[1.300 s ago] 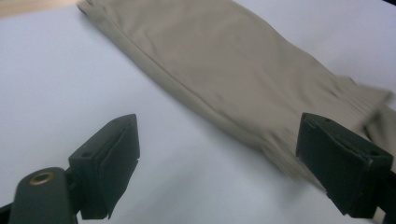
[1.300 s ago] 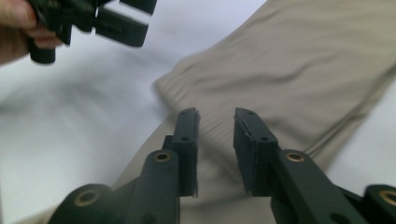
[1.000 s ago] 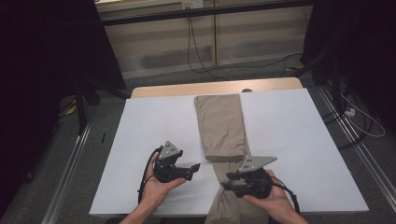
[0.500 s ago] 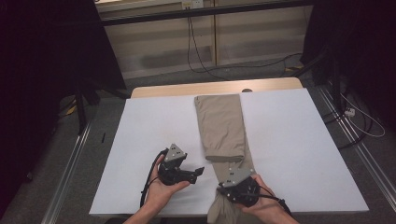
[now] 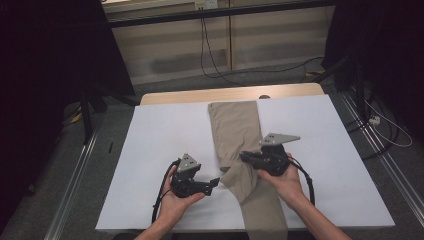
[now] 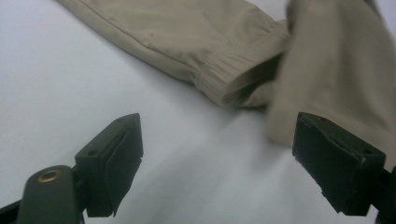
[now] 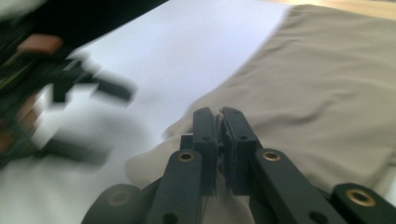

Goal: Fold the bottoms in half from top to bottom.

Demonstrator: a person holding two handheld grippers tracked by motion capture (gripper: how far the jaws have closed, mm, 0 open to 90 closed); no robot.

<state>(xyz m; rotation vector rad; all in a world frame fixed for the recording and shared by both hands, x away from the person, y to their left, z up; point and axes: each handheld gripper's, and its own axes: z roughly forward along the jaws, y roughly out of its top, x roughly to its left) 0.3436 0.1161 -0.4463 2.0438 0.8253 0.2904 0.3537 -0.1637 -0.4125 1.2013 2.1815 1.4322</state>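
Trousers (image 5: 238, 135) lengthwise on white sheet (image 5: 150, 150), cuff pinched and lifted by right gripper (image 5: 243, 157), fabric between pads plain in right gripper view; left gripper (image 5: 216, 181) spread wide beside cuff.

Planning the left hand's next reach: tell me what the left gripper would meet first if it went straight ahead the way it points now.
Most likely the khaki trousers: the left gripper, jaws open, points at their elastic cuff across bare white table cover. Depth is uncertain.

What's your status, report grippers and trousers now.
Right gripper just closed, shut on the trousers, fabric lifted. Left gripper open, nothing between jaws, beside the trousers. White table cover around them, nothing blocking.
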